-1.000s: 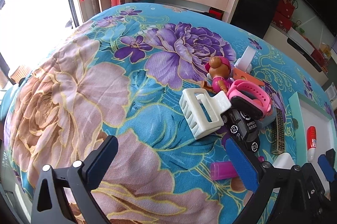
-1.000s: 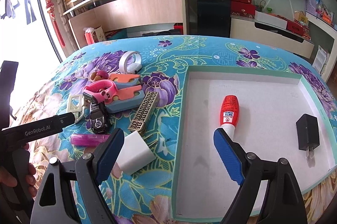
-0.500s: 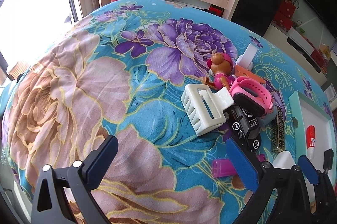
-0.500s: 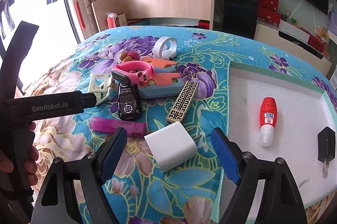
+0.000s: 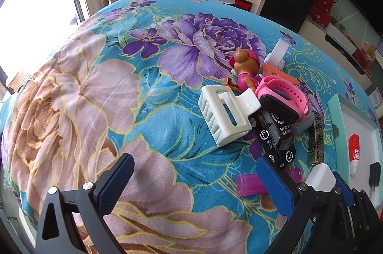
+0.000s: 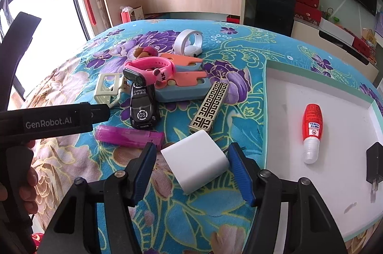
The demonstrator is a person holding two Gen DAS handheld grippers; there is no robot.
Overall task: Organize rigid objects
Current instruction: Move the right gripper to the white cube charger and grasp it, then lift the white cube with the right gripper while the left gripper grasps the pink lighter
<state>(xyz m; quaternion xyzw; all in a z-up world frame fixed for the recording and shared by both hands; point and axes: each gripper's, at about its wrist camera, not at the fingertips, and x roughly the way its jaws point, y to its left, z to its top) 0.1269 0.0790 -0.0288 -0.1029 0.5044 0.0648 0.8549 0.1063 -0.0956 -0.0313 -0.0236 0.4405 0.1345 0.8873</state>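
A white charger cube (image 6: 196,160) lies on the flowered bedspread between the fingers of my right gripper (image 6: 192,168). Its jaws are closing; the right pad is at the cube's edge and a thin gap shows at the left pad. In the left wrist view the cube (image 5: 320,175) shows with the right gripper (image 5: 335,184) around it. My left gripper (image 5: 194,182) stands open over bare bedspread, left of the pile. In the pile lie a magenta lighter (image 6: 129,135), a black toy car (image 6: 142,108), a gold patterned box (image 6: 210,108), a pink watch (image 6: 148,69) and a white hair claw (image 5: 225,115).
A white tray with a teal rim (image 6: 265,110) lies at the right, holding a red glue bottle (image 6: 311,129) and a black plug adapter (image 6: 374,165). A toy pup figure (image 5: 246,72), a white ring (image 6: 189,42) and an orange-and-blue block (image 6: 184,84) lie behind the pile. The left gripper's body (image 6: 59,120) reaches in from the left.
My right gripper has swung left from over the tray to the white cube and sunk toward it, its jaws narrowing around it. The left gripper has stayed put.
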